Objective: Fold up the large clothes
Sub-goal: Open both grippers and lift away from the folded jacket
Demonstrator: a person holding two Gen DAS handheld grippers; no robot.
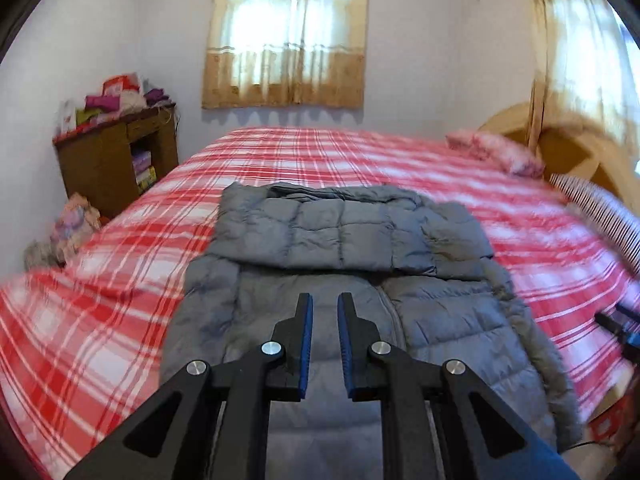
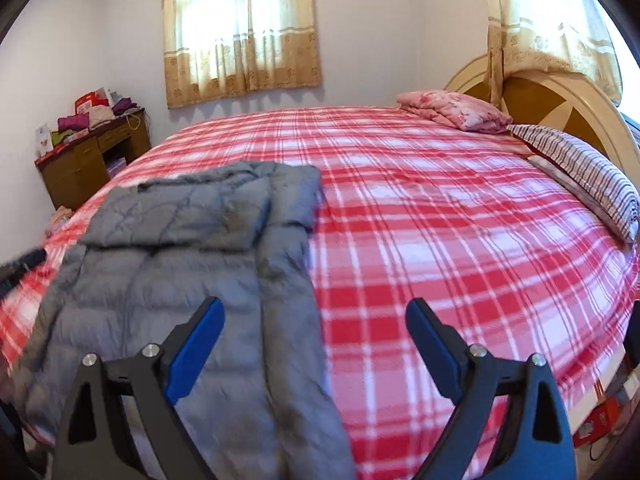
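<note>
So the grey puffer jacket (image 1: 344,264) was lying flat on the bed (image 1: 120,320), spread over the red and white plaid cover, with its far end folded back over itself into a thick quilted band. The near end hung toward the edge of the bed closest to the person.

The left tongs (image 1: 325,304) hovered right over the near half of the jacket, lined up pretty much with the zipper seam running down the middle. Their blue pads were almost together, just a thin gap between them, and nothing was caught in there. The folded band sat ahead of the tips, farther up the bed.

The right tongs (image 2: 315,312) were spread wide, nothing in them either. The jacket (image 2: 168,264) was mostly off to their left side: the left finger sat over the jacket's right edge, the right finger was over bare plaid. So the jacket's side edge ran roughly between the two fingers, closer to the left one. I couldn't tell whether either finger actually touched the fabric.

Ahead and to the right of the right tongs, well away from the jacket, there was a folded pink blanket (image 2: 456,110) and a striped pillow (image 2: 580,168) by the headboard. A cluttered wooden desk (image 2: 92,152) stood far left of both tongs against the wall.
</note>
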